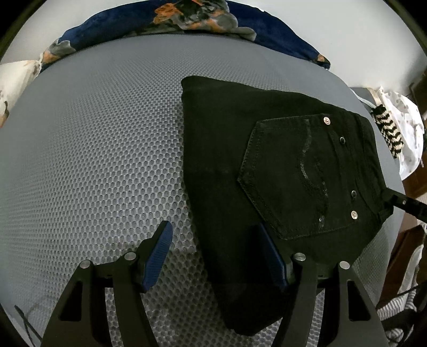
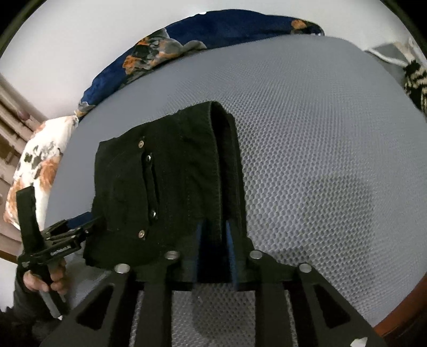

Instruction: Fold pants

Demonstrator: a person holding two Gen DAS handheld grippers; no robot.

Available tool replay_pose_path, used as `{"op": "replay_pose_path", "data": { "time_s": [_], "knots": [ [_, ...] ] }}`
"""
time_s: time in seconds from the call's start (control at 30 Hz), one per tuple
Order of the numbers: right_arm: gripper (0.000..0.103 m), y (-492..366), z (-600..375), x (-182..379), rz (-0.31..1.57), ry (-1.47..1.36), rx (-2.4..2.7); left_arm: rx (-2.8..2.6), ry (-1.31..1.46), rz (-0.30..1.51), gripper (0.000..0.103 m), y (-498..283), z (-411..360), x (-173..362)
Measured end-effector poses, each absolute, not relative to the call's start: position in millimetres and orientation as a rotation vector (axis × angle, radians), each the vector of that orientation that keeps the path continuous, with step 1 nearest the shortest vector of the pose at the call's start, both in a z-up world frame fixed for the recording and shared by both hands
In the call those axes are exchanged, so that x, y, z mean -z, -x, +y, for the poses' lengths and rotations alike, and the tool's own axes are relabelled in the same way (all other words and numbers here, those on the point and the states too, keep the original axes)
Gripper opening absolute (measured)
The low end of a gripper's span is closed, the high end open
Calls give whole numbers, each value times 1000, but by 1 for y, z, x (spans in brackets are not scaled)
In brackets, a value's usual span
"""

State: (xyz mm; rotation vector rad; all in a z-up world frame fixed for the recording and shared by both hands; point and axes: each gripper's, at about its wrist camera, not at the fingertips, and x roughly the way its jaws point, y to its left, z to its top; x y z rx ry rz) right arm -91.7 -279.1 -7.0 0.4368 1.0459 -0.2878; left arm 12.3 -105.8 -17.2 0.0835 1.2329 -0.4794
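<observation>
Nearest the lens in the left wrist view, the left tongs (image 1: 213, 253) stand wide, their blue pads empty; one pad is over bare grey mesh, the other over the edge of the pants (image 1: 267, 160).

The pants, black denim, lie folded into a compact stack on the mesh-covered bed (image 1: 93, 160). From the left tongs the stack spreads toward 1 o'clock, with a back pocket (image 1: 301, 178) and rivets facing up.

In the right wrist view, the right tongs (image 2: 214, 235) sit narrow, straddling a thick folded edge of the pants (image 2: 160, 186). Whether the pads press it or have let go cannot be told. That edge runs straight away from the tongs toward 12 o'clock, which is the stack's long axis here.

At 8 o'clock a hand (image 2: 44, 280) holds the left tool beside the stack. The right tongs look nearer the cloth, so a further fold or release would probably start there.

A floral blanket (image 1: 186, 16) lies bunched at 12 o'clock.
</observation>
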Motion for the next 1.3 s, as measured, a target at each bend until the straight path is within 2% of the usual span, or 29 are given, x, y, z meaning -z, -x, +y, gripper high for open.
{"op": "replay_pose_path", "data": {
  "time_s": [0.1, 0.17, 0.3, 0.57, 0.7, 1.07, 1.3],
  "knots": [
    [40, 89, -281, 6, 1048, -427, 291, 483, -80, 1234, 67, -16, -102, 15],
    [40, 87, -284, 6, 1049, -426, 291, 489, -45, 1232, 67, -20, -96, 12],
    [54, 83, -295, 10, 1050, -463, 266, 519, 74, 1259, 67, -33, -81, 9],
    [55, 79, -329, 42, 1066, -702, 96, 622, 313, 1373, 67, -57, -63, 20],
    [61, 82, -340, 53, 1060, -770, 35, 646, 393, 1433, 67, -67, -60, 31],
    [61, 61, -347, 63, 1044, -809, -118, 696, 429, 1436, 67, -75, -75, 34],
    [59, 53, -353, 68, 993, -872, -151, 704, 414, 1422, 72, -85, -101, 33]
  ]
}}
